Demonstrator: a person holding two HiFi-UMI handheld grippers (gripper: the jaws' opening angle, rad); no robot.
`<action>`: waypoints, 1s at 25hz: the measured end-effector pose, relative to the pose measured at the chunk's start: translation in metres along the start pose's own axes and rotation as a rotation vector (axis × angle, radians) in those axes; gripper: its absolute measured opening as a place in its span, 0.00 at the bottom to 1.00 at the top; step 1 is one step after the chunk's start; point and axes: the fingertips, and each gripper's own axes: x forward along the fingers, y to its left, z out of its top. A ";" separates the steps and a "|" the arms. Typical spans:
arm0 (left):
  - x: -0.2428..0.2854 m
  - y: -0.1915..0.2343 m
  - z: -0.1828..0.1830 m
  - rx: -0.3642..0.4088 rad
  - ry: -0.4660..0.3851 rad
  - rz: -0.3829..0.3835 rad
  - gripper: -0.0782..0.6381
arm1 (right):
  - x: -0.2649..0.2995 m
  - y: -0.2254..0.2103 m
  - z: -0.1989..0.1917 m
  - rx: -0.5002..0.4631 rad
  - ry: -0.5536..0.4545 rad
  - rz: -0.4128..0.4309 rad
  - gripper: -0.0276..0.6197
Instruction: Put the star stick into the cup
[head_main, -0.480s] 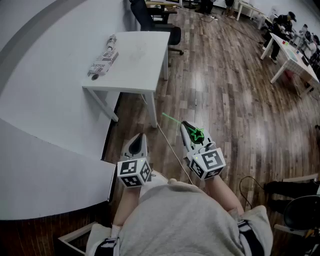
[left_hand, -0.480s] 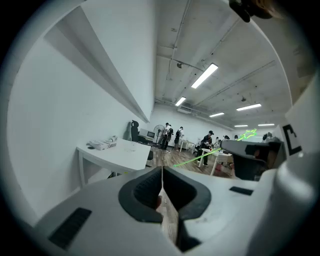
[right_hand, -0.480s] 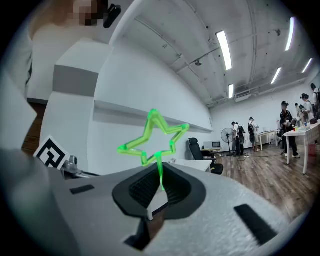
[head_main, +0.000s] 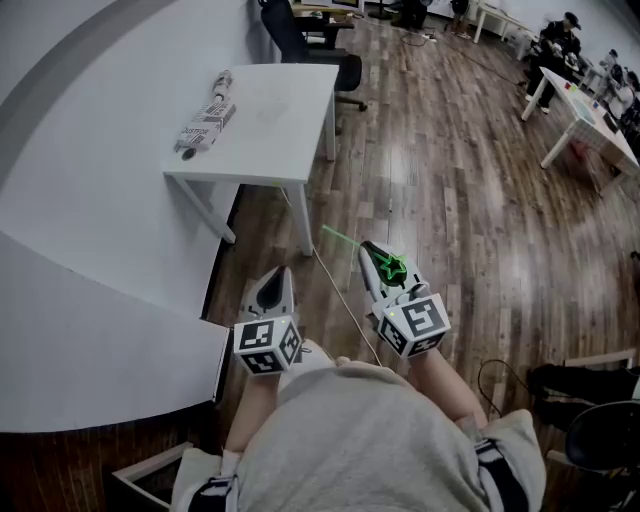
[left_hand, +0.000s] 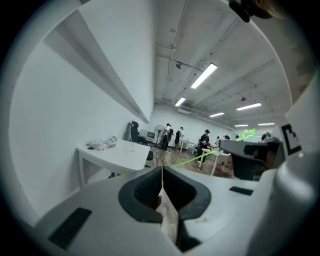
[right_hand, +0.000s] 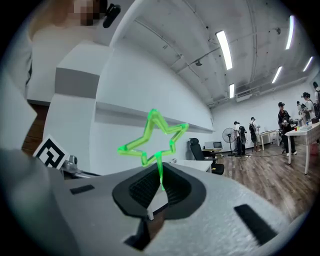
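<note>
Pinching the star stick (right_hand: 156, 135) by its thin stem, the R gripper (head_main: 370, 252) is held well short of the white table (head_main: 270, 120), off its near right corner. The star end sits back over the gripper body, and the stem tip is pointed toward the table. The L gripper (head_main: 275, 282), jaws pressed together w/ nothing btwn, is held short of the table's near edge. A wrapped pkg (head_main: 205, 125) is laid on the table's left side. A black chair (head_main: 300, 35) is seen beyond the table.
</note>
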 end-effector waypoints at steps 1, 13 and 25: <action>0.000 0.000 -0.001 0.000 0.002 0.001 0.12 | 0.000 -0.001 -0.001 0.000 0.001 0.000 0.06; 0.008 0.003 -0.007 -0.008 0.023 0.001 0.12 | 0.010 -0.007 -0.007 0.047 0.016 0.019 0.06; 0.065 0.019 0.002 -0.015 0.032 -0.005 0.12 | 0.057 -0.048 -0.013 0.072 0.028 -0.015 0.06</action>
